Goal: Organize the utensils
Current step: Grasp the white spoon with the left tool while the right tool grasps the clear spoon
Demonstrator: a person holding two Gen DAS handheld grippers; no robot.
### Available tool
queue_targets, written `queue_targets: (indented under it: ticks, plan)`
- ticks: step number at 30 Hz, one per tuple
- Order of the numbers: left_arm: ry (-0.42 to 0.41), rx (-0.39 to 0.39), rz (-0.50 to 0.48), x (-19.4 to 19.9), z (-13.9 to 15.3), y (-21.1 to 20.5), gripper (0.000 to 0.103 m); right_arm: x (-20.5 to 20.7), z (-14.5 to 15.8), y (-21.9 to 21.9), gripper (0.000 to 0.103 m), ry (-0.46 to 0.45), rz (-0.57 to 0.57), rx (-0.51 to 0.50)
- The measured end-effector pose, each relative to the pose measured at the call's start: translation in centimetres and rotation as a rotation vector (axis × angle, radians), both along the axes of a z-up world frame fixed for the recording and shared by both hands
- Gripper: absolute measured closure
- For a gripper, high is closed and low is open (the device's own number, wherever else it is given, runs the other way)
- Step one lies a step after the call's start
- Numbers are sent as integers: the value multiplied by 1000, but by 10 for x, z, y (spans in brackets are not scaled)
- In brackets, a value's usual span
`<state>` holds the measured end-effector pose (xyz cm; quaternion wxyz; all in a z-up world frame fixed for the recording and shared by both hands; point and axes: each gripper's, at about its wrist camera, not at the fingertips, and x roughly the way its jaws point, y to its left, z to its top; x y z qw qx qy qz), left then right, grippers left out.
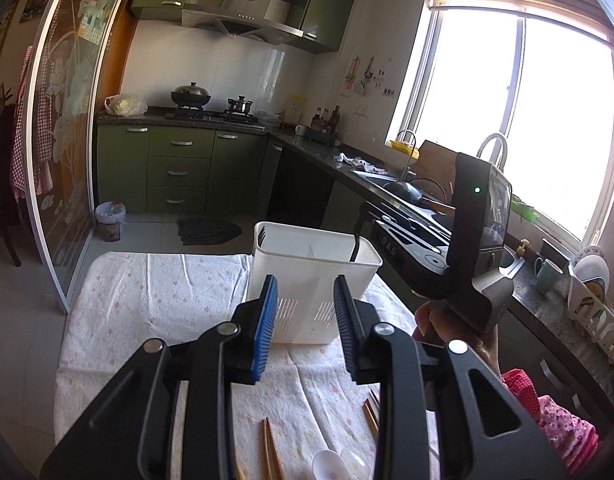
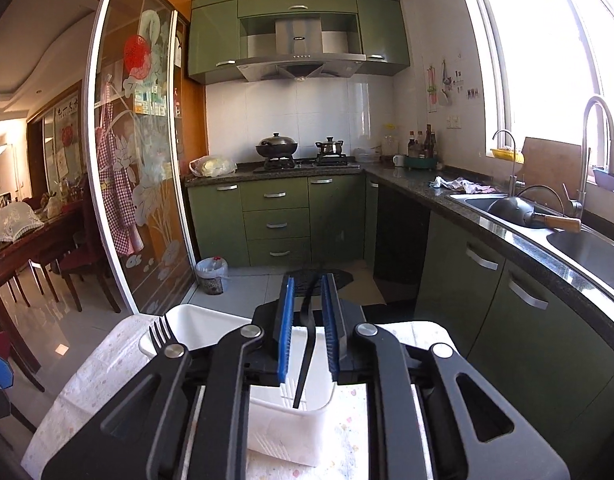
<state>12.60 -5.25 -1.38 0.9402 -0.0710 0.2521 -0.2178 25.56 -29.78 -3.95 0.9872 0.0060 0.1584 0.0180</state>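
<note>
A white slotted utensil holder (image 1: 313, 280) stands on the cloth-covered table (image 1: 155, 300), with a black fork (image 1: 261, 233) upright in its left compartment. My left gripper (image 1: 305, 320) is open and empty just in front of the holder. My right gripper (image 2: 308, 320) hovers above the holder (image 2: 291, 420); a black utensil (image 2: 307, 336) stands between its blue pads with small gaps on both sides, its lower end inside the holder. In the left wrist view that utensil's handle (image 1: 355, 247) pokes from the holder's right side. Wooden chopsticks (image 1: 269, 448) and white spoons (image 1: 339, 464) lie on the cloth.
The table edge drops to the tiled floor on the left. A dark counter with a sink (image 2: 547, 216) and a wok runs along the right under the window. A bin (image 2: 211, 276) stands by the green cabinets. A dish rack (image 1: 595, 312) sits at the far right.
</note>
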Motion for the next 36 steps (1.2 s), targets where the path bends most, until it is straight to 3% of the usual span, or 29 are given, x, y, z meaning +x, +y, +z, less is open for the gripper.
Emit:
queue_targets:
  ticks: [6,9,12,17,19,22,34,36]
  plan:
    - [89,65,0,1,-12,-12,74,-25,0,-10,86,-13,0,23]
    - [205,142,-6,-2,-32,-26,73,-45,7,-18,86,-30,2,38]
    - [385,240,-23,-2,-63,-42,73,-69,13,-25,86,-39,7,49]
    - [808,317,-79,-7,-131,-57,73,-101,21,-33,86,-3,20,39]
    - [900,355,-89,-16,-149,-64,73,-109,20,-36,86,34,25,32]
    - [879,421,-65,-24,-151,-71,76,-117,15,-39,86,135,55,37]
    - [962,462,-35,-31,-167,-91,76,-138,-3,-49,86,441,101,18]
    - [959,463,-38,-31,-167,-93,83,-138,-9,-46,86,515,126,12]
